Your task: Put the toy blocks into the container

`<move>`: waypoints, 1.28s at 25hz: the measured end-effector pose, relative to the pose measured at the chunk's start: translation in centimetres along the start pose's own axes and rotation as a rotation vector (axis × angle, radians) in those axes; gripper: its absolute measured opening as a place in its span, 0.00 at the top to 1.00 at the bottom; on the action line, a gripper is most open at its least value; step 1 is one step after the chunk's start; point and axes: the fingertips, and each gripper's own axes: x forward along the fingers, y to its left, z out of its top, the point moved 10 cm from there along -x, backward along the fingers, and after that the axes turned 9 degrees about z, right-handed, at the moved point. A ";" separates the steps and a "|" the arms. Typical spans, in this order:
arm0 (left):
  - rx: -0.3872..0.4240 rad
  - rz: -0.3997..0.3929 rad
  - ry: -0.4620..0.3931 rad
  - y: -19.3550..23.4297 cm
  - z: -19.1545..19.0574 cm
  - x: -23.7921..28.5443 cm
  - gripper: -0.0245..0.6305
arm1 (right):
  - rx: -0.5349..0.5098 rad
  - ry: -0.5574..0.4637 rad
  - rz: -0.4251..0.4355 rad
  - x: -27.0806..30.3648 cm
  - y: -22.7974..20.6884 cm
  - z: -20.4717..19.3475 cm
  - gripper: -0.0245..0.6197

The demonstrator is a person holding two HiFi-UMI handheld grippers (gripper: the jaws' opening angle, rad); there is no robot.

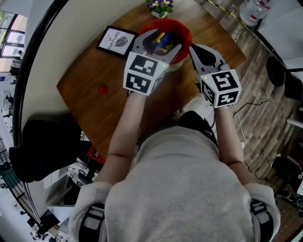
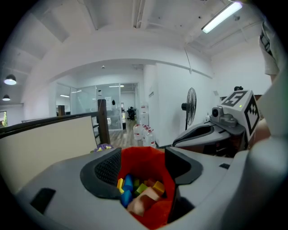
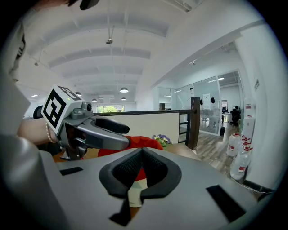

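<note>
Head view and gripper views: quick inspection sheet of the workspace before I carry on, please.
Surface: wooden table.
Job's things: red container holds several blocks; one red block lies loose on the table.
Clutter: framed print, flower pot.
Grippers: left gripper open over the container, gripping nothing; right gripper shut, empty.
Cables: cable on the floor, right of the table.
Surroundings: black chair, water bottle.
</note>
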 end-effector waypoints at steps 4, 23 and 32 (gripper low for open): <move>-0.003 0.010 0.000 0.1 0.0 -0.2 0.50 | 0.001 0.003 0.006 -0.1 0.0 -0.1 0.95; -0.072 0.208 0.048 5.3 -4.2 -9.4 0.49 | -0.041 -0.012 0.216 4.8 8.1 1.8 0.95; -0.183 0.369 0.114 9.3 -9.6 -16.8 0.49 | -0.051 0.061 0.376 10.3 14.2 0.6 0.95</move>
